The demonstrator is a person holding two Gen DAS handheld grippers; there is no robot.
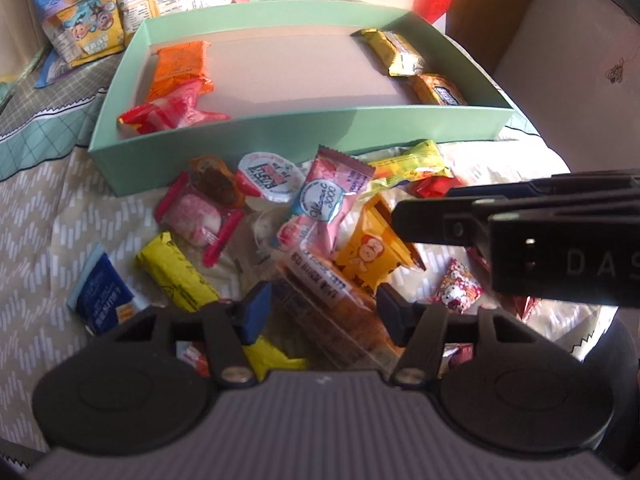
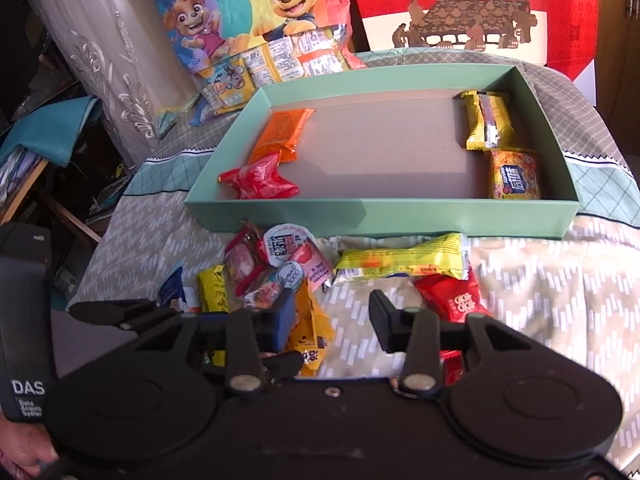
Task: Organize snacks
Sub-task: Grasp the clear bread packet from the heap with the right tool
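Observation:
A mint green box [image 1: 304, 128] holds an orange packet [image 1: 180, 68], a red packet [image 1: 168, 114] and two yellow packets [image 1: 396, 52] at its right end. In front of it lies a heap of loose snacks on the cloth. My left gripper [image 1: 325, 314] is down in the heap, its pads against both sides of a clear-wrapped cake [image 1: 320, 300]. My right gripper [image 2: 332, 320] hovers low over the heap's right side. An orange monkey packet [image 2: 310, 320] lies by its left pad and bare cloth fills the remaining gap.
The heap includes a pink packet [image 1: 332, 196], a jelly cup [image 1: 268, 176], a yellow bar [image 1: 176, 272], a blue packet [image 1: 104, 300], a long yellow packet [image 2: 400, 262] and a red packet [image 2: 452, 296]. Cartoon snack bags [image 2: 256, 12] stand behind the box.

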